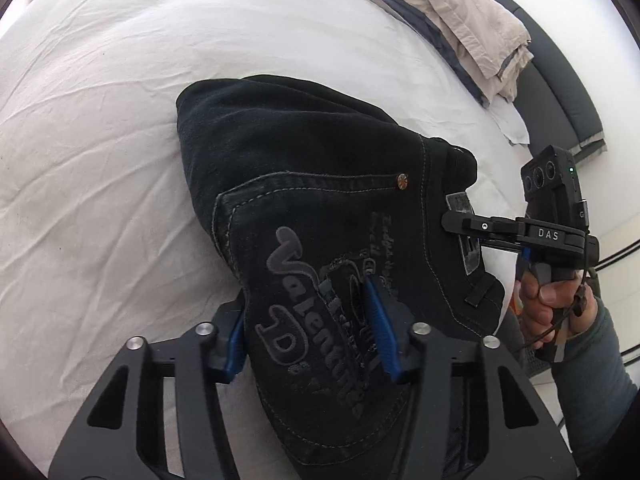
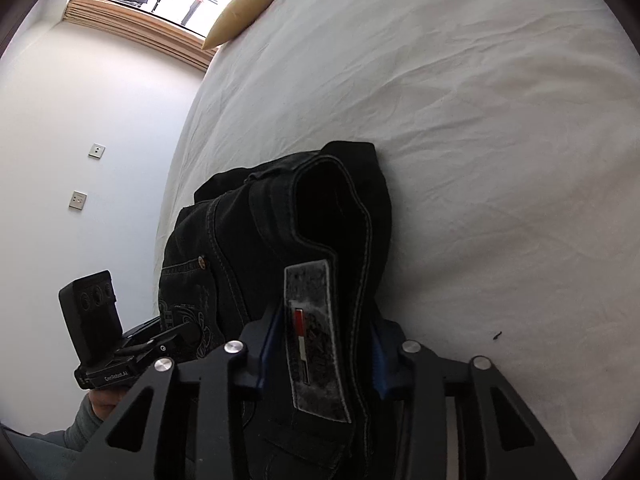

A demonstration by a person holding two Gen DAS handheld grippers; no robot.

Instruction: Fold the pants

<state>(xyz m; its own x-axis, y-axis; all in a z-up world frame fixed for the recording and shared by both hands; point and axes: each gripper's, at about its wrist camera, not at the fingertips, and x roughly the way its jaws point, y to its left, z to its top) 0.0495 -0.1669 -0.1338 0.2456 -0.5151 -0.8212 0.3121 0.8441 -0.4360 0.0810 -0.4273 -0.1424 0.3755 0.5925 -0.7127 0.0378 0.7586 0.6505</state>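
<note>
Fingers (image 1: pixel 378 320) astride folded pants (image 1: pixel 304 184), bed (image 1: pixel 100 140)

We see our left gripper (image 1: pixel 308 328) closed on the folded black denim pants (image 1: pixel 320 208) lying on the white bedsheet (image 1: pixel 120 120); our right gripper (image 1: pixel 464 226) pinches their waistband at right, beige crumpled garments (image 1: pixel 460 24) far off.

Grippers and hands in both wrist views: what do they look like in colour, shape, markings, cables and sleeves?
Both grippers, left gripper and right gripper, are matte black with cut-out linkage arms, silver pivot bolts and blue finger pads. The right gripper's side bar reads "DAS"; a boxy black camera with a green light sits on top, and a thin dark cable hangs beside the right hand. Both sleeves are grey-blue.
</note>
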